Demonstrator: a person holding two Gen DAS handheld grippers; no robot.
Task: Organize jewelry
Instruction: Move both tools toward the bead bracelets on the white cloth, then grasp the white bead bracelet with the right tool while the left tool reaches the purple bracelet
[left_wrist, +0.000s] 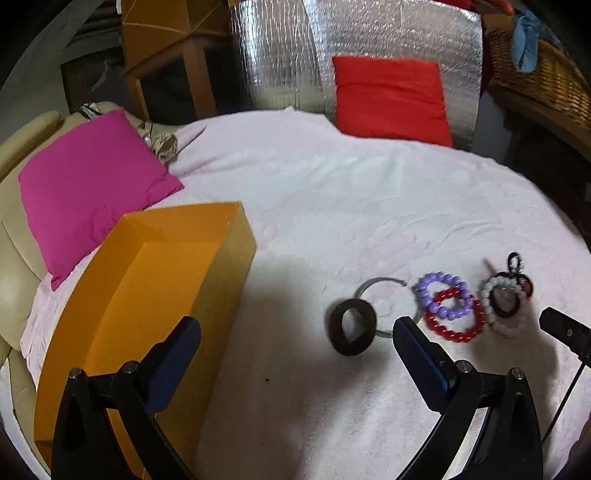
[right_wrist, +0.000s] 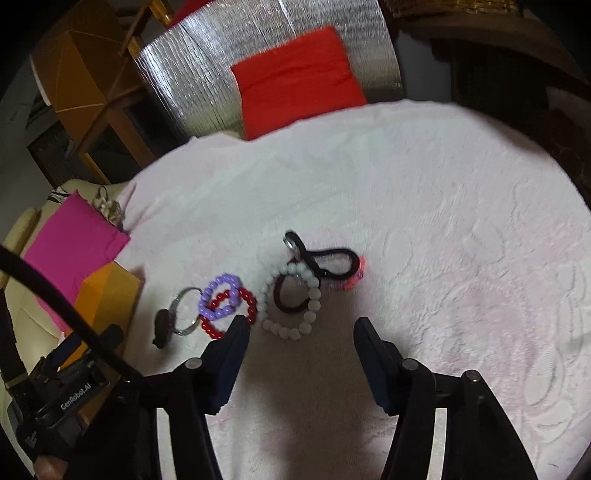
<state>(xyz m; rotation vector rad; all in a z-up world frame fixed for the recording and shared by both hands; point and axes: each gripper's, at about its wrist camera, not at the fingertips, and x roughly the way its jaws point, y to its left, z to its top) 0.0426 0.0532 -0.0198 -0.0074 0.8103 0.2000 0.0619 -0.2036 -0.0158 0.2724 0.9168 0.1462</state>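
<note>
Several pieces of jewelry lie in a row on a pale pink cloth (left_wrist: 332, 192). They are a wide black ring (left_wrist: 336, 326), a thin silver bangle (left_wrist: 369, 284), a purple bead bracelet (left_wrist: 424, 285), a red bead bracelet (left_wrist: 458, 336) and a white bead bracelet (left_wrist: 487, 295). An open orange box (left_wrist: 221, 280) stands at the left. My left gripper (left_wrist: 295, 326) is open above the cloth, and the black ring lies on the cloth between its fingers. My right gripper (right_wrist: 302, 325) is open just short of the white bead bracelet (right_wrist: 314, 295), which overlaps a dark hair tie (right_wrist: 277, 295) and a black cord loop (right_wrist: 334, 253).
A magenta cushion (left_wrist: 92, 184) lies behind the box and a red cushion (left_wrist: 388, 96) leans on a silver foil panel (left_wrist: 280, 55) at the back. A wicker basket (left_wrist: 546, 81) stands at the far right. A black cable (right_wrist: 55, 302) crosses the right wrist view's left side.
</note>
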